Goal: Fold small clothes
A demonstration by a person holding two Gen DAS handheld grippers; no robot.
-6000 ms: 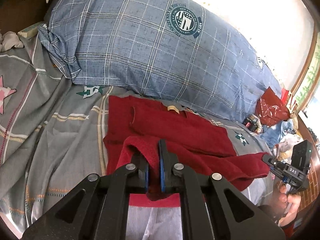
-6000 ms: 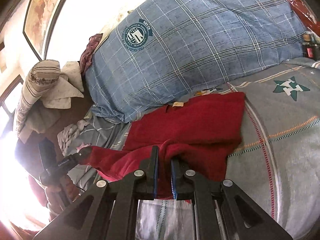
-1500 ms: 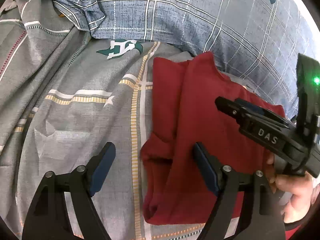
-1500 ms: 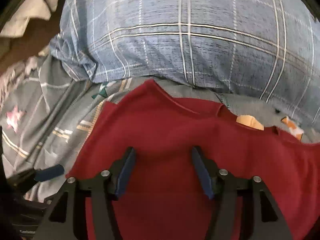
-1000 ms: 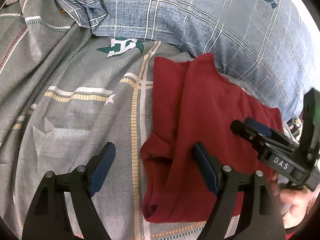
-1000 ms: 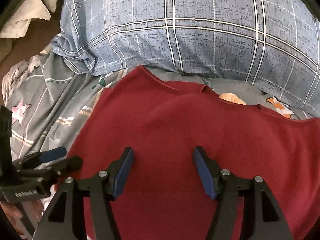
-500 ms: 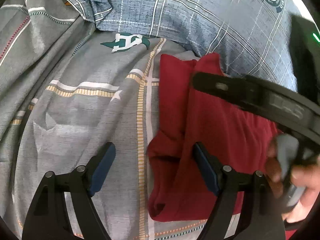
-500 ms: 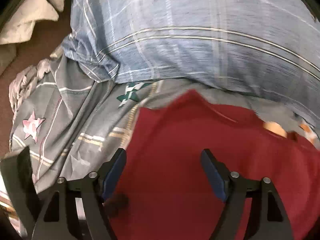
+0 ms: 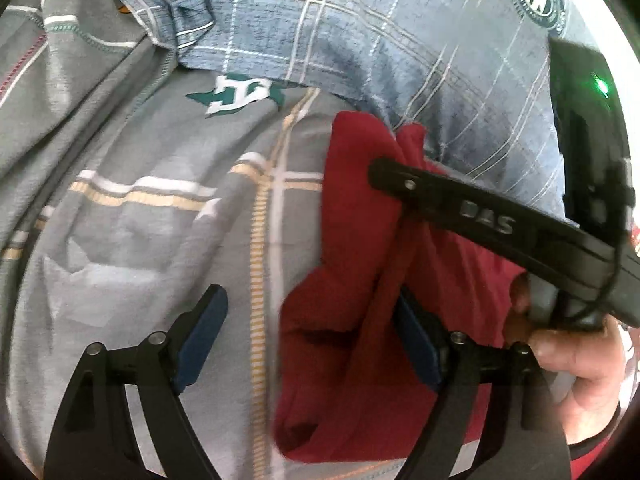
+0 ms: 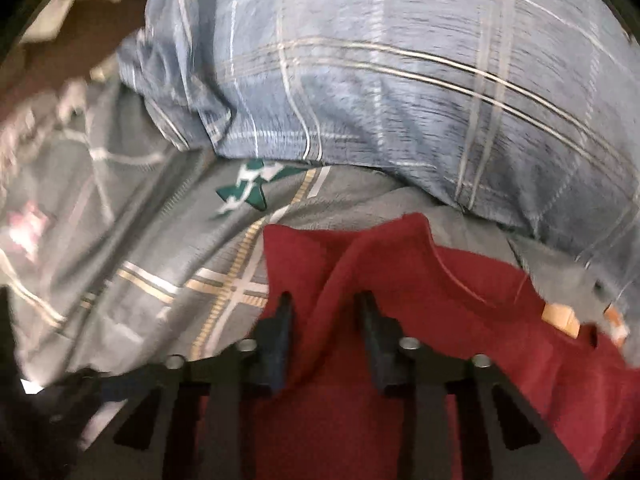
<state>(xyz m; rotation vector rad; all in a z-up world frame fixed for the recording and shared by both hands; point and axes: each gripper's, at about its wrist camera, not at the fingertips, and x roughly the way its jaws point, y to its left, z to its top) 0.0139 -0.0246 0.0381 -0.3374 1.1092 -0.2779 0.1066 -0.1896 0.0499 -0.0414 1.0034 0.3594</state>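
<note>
**Inspector:** Garment first. Where does it lie?

**Recorder:** Red garment (image 9: 352, 264) on the grey patterned bedsheet (image 9: 160, 240), its far edge close against the blue plaid pillow (image 9: 360, 40). It is partly folded, with a raised fold running from the pillow side toward the near edge.

**Inspector:** Left gripper?

**Recorder:** Left gripper (image 9: 308, 340) stands spread wide on the side of the garment away from the pillow. One finger is over bare sheet, the other against the raised fold. Nothing is pinched.

**Inspector:** Right gripper?

**Recorder:** Right gripper (image 10: 326, 316) sits at the garment's end nearest the pillow's corner. Its jaws have just been closing, and a ridge of red cloth stands between them. The view is blurred; I cannot tell whether the pads press the cloth.

**Inspector:** Anything else?

**Recorder:** A hand (image 9: 576, 360) holds the right gripper's handle over the garment.
</note>
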